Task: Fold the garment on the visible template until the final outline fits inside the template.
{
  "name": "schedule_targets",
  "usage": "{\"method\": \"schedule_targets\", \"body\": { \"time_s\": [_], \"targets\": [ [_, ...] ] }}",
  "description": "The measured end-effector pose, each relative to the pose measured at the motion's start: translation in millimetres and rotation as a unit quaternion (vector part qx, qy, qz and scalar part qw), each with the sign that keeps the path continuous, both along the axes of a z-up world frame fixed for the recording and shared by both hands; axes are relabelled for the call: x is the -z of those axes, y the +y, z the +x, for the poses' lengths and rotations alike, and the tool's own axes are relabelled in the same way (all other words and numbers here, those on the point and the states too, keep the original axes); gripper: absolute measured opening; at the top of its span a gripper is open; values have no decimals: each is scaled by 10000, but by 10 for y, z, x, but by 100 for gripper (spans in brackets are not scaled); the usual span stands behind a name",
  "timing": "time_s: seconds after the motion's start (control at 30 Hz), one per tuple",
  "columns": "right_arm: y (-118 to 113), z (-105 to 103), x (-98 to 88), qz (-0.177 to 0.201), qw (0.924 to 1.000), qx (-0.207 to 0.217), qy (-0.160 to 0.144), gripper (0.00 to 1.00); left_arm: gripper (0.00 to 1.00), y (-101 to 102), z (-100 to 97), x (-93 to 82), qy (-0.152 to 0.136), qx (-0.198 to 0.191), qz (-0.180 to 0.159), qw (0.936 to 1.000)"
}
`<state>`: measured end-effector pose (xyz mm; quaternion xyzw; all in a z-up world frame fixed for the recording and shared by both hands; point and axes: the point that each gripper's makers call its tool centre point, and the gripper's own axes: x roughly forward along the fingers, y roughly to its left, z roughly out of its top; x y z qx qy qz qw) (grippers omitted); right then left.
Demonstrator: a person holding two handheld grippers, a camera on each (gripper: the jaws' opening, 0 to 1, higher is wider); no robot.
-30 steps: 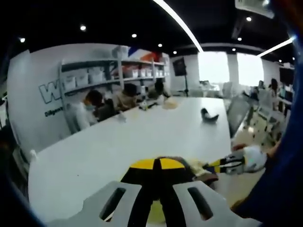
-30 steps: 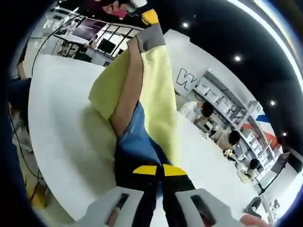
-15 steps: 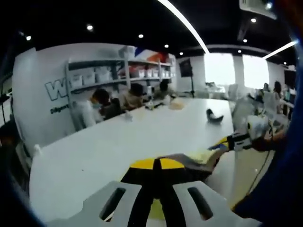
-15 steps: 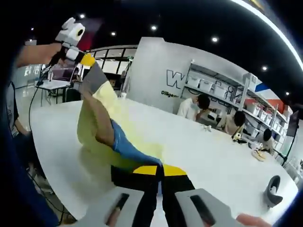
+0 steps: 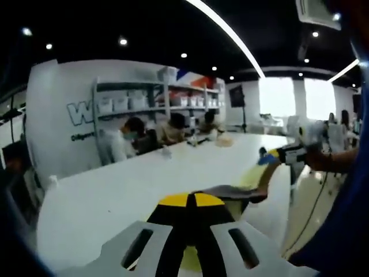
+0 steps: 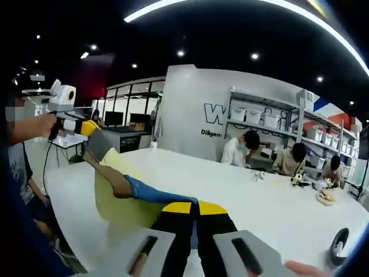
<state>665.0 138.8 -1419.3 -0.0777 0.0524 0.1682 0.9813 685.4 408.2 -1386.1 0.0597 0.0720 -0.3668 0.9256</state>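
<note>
My left gripper and right gripper are each clamped on the yellow garment, stretched between them above the white table.

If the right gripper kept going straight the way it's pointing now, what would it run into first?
The right gripper is shut on the garment, so cloth already sits at its tips. Beyond that lies the bare white table, then probably the seated people at the far edge; depth is hard to judge.
</note>
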Motion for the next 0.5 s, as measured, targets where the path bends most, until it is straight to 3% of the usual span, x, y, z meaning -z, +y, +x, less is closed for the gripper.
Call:
{"method": "schedule_targets", "body": {
  "time_s": [0.1,0.23,0.5],
  "targets": [
    [4,57,-171,-11,9999,-48,-124,0,2,7,-9,-115,-67,-33,-114,9999],
    [24,160,-602,25,9986,-159,-508,0,2,68,14,-397,-377,-62,-246,9990],
    [90,231,-1027,-60,9963,-311,-795,0,2,117,-12,-760,-532,-192,-395,9976]
  ]
}}
